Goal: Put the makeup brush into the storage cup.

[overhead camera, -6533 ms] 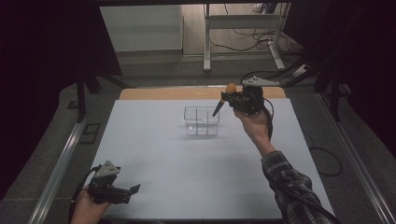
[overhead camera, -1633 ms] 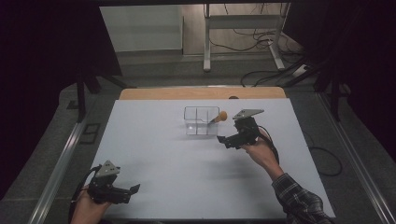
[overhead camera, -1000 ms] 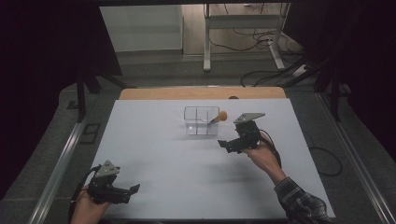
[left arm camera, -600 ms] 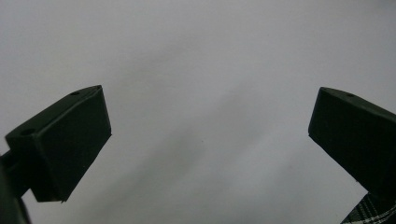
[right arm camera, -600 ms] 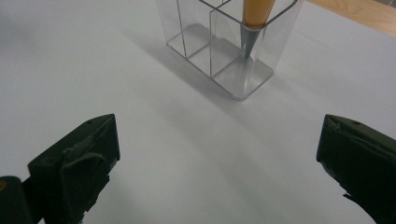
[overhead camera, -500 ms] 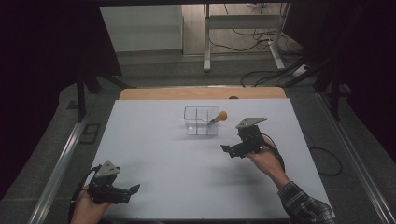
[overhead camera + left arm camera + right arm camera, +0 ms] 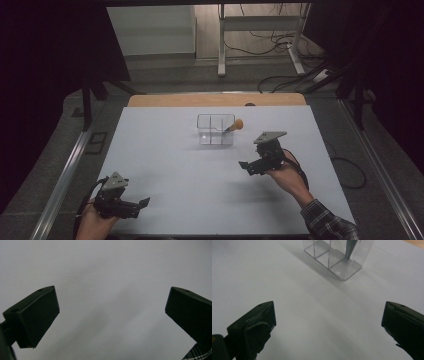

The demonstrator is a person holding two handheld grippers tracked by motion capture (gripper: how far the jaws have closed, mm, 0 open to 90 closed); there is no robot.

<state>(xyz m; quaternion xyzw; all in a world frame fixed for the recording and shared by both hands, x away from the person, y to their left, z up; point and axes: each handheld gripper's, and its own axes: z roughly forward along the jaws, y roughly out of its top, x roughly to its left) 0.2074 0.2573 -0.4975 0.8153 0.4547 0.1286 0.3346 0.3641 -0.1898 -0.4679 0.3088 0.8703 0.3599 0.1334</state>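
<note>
White tabletop (image 7: 200, 175) is bare between both spread pairs of jaws, and the brush (image 7: 234, 126) is seen leaning in the clear box (image 7: 215, 129) well ahead of the empty right gripper (image 7: 251, 167), so placement is judged done, with the left gripper (image 7: 137, 207) idle.

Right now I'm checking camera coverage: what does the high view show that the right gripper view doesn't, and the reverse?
The high view alone gives the tool's orange head leaning over the clear organizer's right rim, the left gripper near the table's front left corner, and the right gripper held in a hand. The right gripper view alone gives, from close up, the organizer's base, its dividers and the tool's grey tip standing in an end compartment, beyond its own open jaws. Both share the white table and the organizer.
</note>
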